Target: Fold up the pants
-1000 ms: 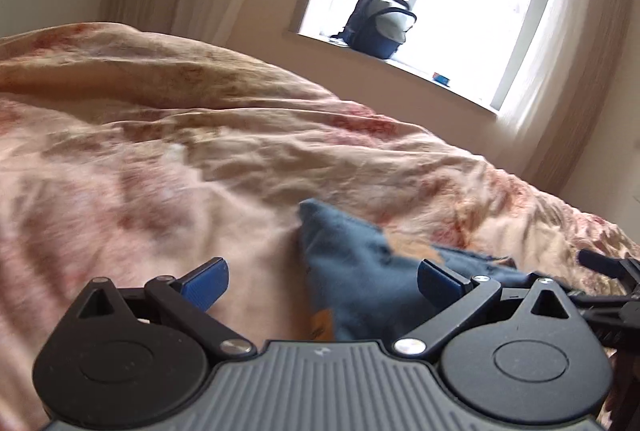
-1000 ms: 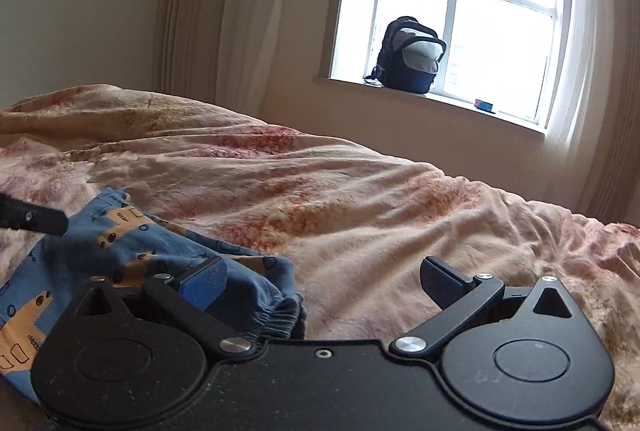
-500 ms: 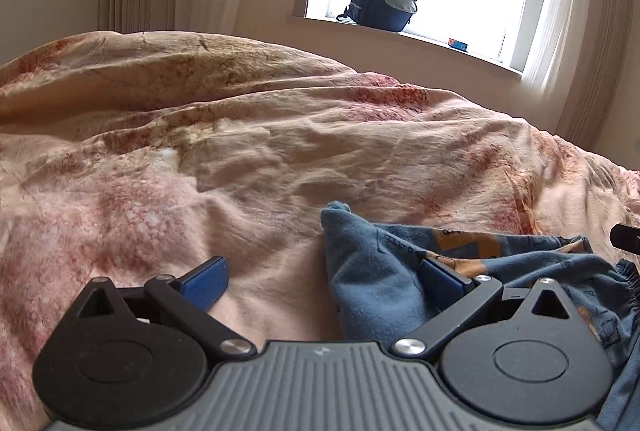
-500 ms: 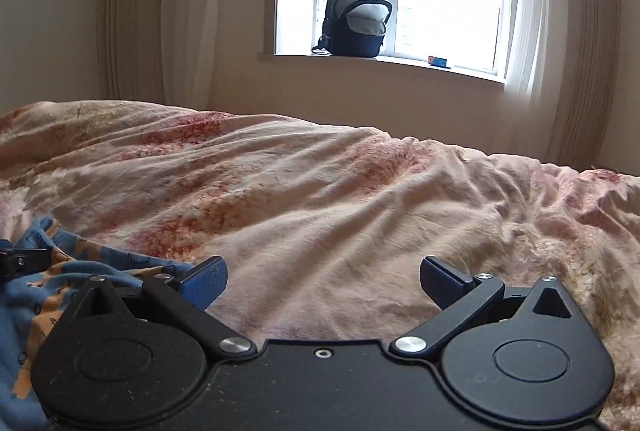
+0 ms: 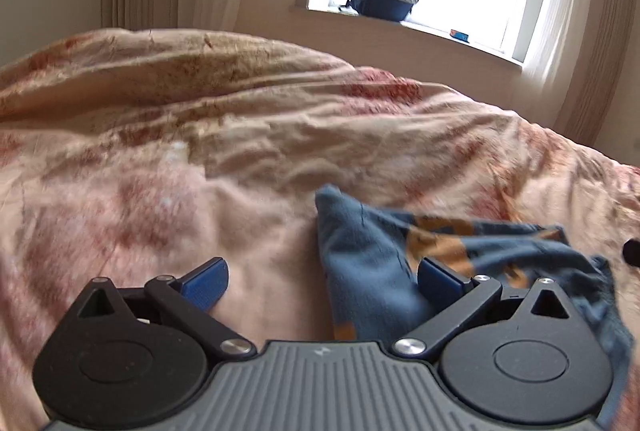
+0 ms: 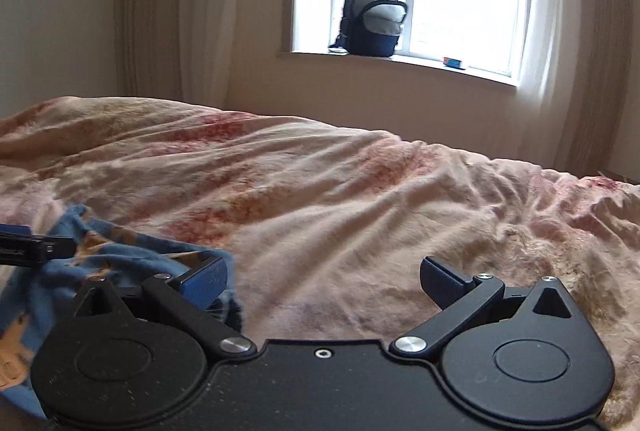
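Note:
Small blue pants (image 5: 372,263) with an orange print lie bunched on a pink floral bedspread (image 5: 200,159). In the left wrist view they sit at the lower right, under and beside the right finger. My left gripper (image 5: 322,281) is open and holds nothing. In the right wrist view the pants (image 6: 120,263) lie at the lower left, beneath the left finger. My right gripper (image 6: 322,281) is open and empty over bare bedspread (image 6: 360,199). The left gripper's tip (image 6: 36,249) shows at the left edge of the right wrist view.
A dark backpack (image 6: 372,21) stands on the windowsill (image 6: 400,65) beyond the bed, with a small blue box (image 6: 452,62) to its right. Curtains (image 6: 160,11) hang on both sides of the window. The wall rises behind the bed.
Both grippers have shifted and tilted over the bed while staying open. The pants have stayed bunched between them, and sit closer under the right gripper's left finger than half a second ago.

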